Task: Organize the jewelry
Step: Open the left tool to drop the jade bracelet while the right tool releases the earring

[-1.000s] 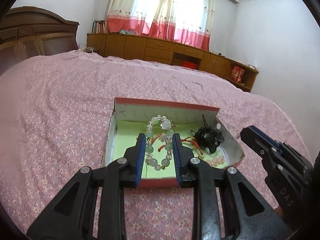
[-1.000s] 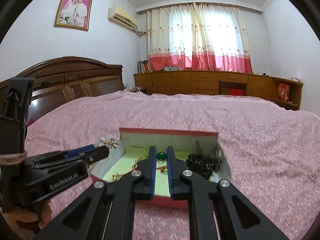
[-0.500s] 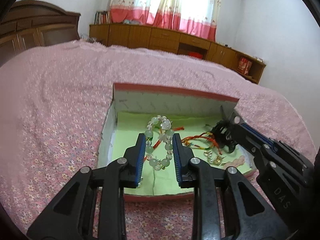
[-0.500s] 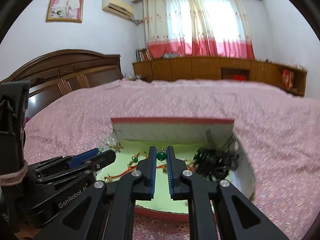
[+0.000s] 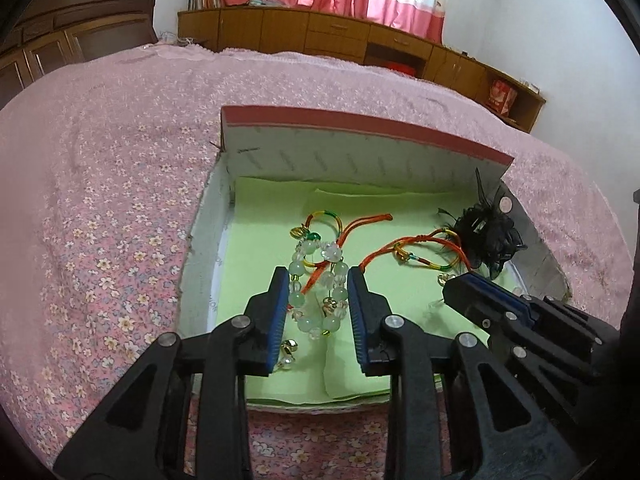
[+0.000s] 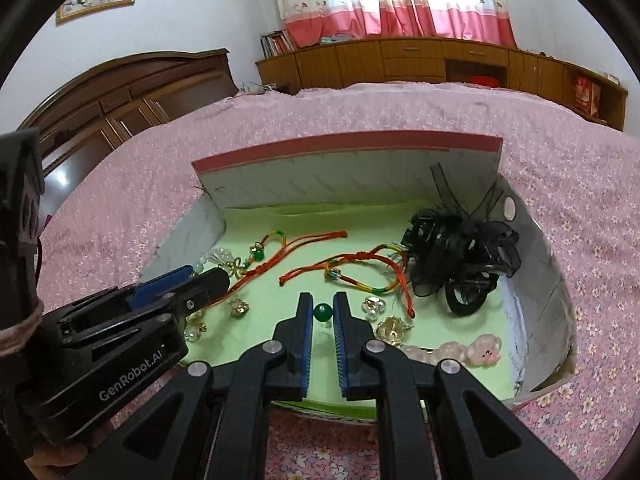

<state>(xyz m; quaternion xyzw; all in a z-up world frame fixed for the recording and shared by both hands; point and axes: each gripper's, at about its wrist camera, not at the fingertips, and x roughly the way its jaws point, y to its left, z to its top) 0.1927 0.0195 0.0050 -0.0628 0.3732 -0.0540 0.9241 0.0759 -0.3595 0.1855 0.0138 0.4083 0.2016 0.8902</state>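
Risk, near: left gripper (image 5: 318,312) carries a pale green bead bracelet (image 5: 318,280) between its pads; its jaws have just been easing apart, so the strand may slip out early and land across the red cords. The bracelet hangs low over the box, a red cord crossing behind it; a snag is possible.

Risk, near: right gripper (image 6: 321,314), narrow, pinches a small dark green bead (image 6: 322,312). Round and smooth; judged liable to squirt free.

Item, middle: open cardboard box (image 6: 352,168), pink-edged, lined with light green paper, standing on a pink flowered bed (image 5: 100,200). Contents: red and multicoloured cord bracelets (image 6: 360,272), gilt and pearl earrings (image 6: 374,306), pink translucent charms (image 6: 484,350).

Item, far right corner: black ribbon hair clip (image 6: 464,256), bulky.
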